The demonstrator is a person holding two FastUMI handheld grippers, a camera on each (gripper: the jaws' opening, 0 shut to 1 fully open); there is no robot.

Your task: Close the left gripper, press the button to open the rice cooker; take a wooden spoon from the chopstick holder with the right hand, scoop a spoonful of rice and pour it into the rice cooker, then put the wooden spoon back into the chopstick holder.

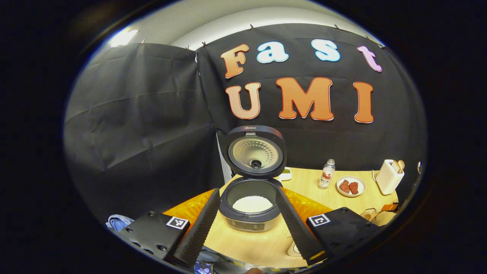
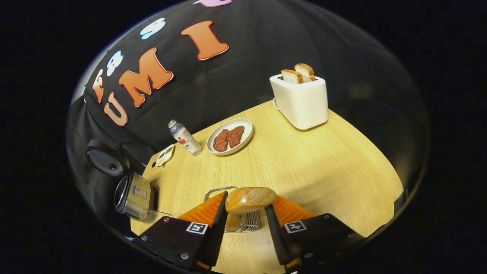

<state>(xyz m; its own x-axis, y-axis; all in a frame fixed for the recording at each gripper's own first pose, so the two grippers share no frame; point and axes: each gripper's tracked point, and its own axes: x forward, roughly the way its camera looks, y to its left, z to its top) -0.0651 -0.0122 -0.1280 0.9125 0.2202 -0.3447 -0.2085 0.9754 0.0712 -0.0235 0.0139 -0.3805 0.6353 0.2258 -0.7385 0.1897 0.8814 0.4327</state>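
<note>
The rice cooker (image 1: 249,217) stands with its lid (image 1: 257,152) raised, and white rice (image 1: 252,204) lies in the pot. My left gripper (image 1: 248,190) is open, its fingers spread either side of the cooker and short of it. In the right gripper view the cooker (image 2: 133,194) is at the far left. My right gripper (image 2: 246,201) has narrowed onto the rounded head of the wooden spoon (image 2: 250,199), with both fingertips against it. Just below it sits the wire chopstick holder (image 2: 218,189) with metal utensils (image 2: 249,224) in it. The spoon's handle is hidden.
On the wooden table (image 2: 323,163) stand a white toaster (image 2: 302,101) with bread, a plate of meat (image 2: 230,137), a small bottle (image 2: 185,138) and a little dish (image 2: 164,155). A clear container (image 2: 154,217) sits beside the cooker. The black cloth wall closes the back.
</note>
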